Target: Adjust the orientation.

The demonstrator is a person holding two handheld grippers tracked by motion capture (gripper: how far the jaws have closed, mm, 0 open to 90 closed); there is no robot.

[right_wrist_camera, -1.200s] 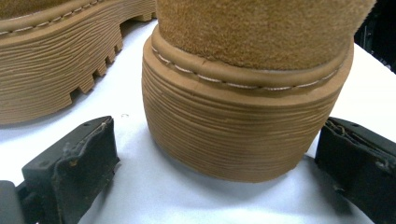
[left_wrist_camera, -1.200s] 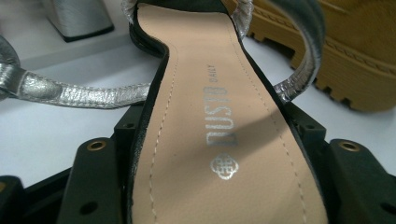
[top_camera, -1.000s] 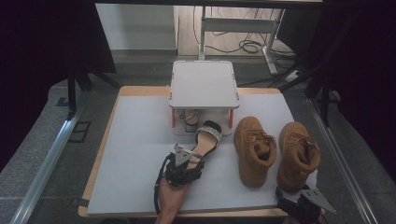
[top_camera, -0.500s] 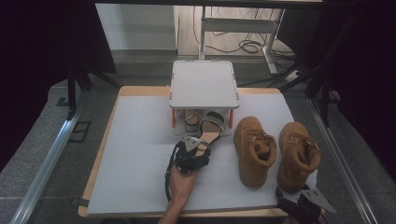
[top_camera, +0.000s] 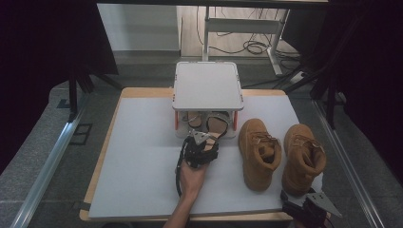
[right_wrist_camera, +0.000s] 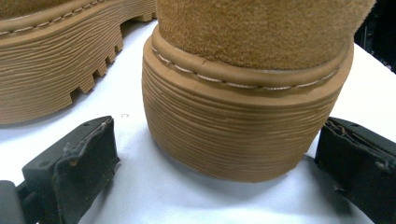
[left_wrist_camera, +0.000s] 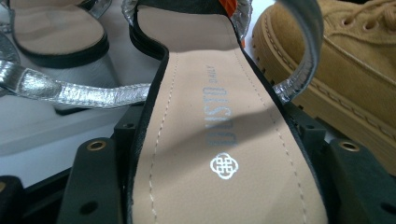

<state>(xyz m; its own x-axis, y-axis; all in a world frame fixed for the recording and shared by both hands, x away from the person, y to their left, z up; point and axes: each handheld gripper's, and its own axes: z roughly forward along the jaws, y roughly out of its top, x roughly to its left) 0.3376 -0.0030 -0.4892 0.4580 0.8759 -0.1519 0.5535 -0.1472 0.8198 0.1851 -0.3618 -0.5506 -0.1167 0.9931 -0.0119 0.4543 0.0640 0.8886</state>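
Note:
A black sandal with silver straps point(top_camera: 216, 124) point(left_wrist_camera: 224, 140) lies flat with its toe under the white raised shelf point(top_camera: 207, 85). My left gripper point(top_camera: 202, 142) point(left_wrist_camera: 219, 186) is shut on its heel end, one jaw on each side of the tan insole. A matching sandal point(top_camera: 194, 121) point(left_wrist_camera: 51, 32) sits beside it under the shelf. Two tan suede boots stand to the right, the left boot point(top_camera: 259, 152) point(left_wrist_camera: 355, 70) point(right_wrist_camera: 60, 51) and the right boot point(top_camera: 302, 156) point(right_wrist_camera: 243, 126). My right gripper point(top_camera: 304, 202) point(right_wrist_camera: 217, 140) is open just behind the right boot's heel, its jaws apart from the sole.
Everything rests on a white mat point(top_camera: 142, 166) over a wooden table. The shelf stands at the mat's far middle on short orange legs. Dark curtains hang on both sides, and cables lie on the floor beyond the table.
My left gripper has moved away from the person with the sandal, sliding its toe in under the shelf. The right gripper and both boots have stayed put.

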